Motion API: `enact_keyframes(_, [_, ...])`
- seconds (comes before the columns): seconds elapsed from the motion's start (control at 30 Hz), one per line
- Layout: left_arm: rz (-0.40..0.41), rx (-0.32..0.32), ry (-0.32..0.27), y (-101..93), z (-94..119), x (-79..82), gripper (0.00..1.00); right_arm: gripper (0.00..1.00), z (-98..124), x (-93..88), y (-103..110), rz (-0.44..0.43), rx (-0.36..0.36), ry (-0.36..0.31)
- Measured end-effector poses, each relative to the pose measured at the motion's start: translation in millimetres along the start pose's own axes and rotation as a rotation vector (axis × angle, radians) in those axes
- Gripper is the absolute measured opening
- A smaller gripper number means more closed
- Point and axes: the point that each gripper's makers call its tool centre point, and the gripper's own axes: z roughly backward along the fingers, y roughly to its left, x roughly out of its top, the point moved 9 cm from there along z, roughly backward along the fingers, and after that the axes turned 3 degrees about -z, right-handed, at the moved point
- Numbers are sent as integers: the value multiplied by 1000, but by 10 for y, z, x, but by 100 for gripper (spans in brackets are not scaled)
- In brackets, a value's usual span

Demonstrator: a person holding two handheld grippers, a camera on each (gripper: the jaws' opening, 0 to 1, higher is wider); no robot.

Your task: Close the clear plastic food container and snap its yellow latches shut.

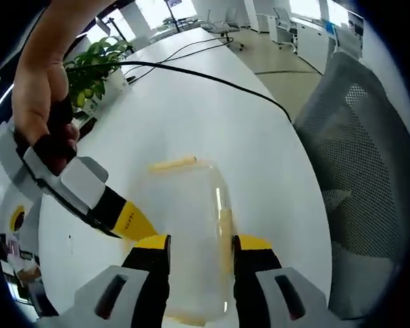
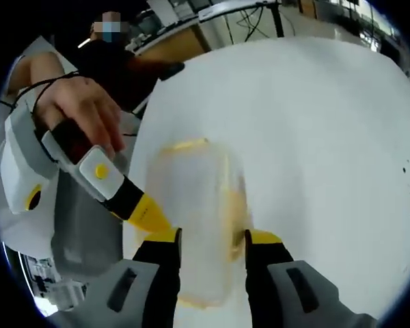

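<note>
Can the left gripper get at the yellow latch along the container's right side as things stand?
Probably yes. The clear container lies between the left gripper's open fingers, and the yellow latch runs just inside its right finger. The other gripper is at the opposite side, not blocking.

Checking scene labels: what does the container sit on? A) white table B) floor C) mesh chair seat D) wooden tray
A: the container rests on the white table, between the jaws of the left gripper; the mesh chair stands off to the side.
</note>
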Motion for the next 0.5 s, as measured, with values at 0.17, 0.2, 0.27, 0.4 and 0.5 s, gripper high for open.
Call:
enact_keyframes(0.17, [-14, 18, 31, -37, -14, 23, 29, 32, -11, -7, -17, -6, 14, -11])
enact_keyframes(0.2, [-11, 19, 34, -32, -11, 20, 29, 32, -12, -6, -12, -5, 15, -12])
enact_keyframes(0.27, [-5, 19, 33, -29, -9, 14, 29, 32, -14, -4, -7, -5, 16, -11])
enact_keyframes(0.4, [1, 21, 39, -31, -14, 20, 29, 31, -19, -1, -1, -7, 21, -9])
enact_keyframes(0.5, [1, 19, 52, -25, -18, 33, 28, 31, -21, -2, -3, -11, 24, -9])
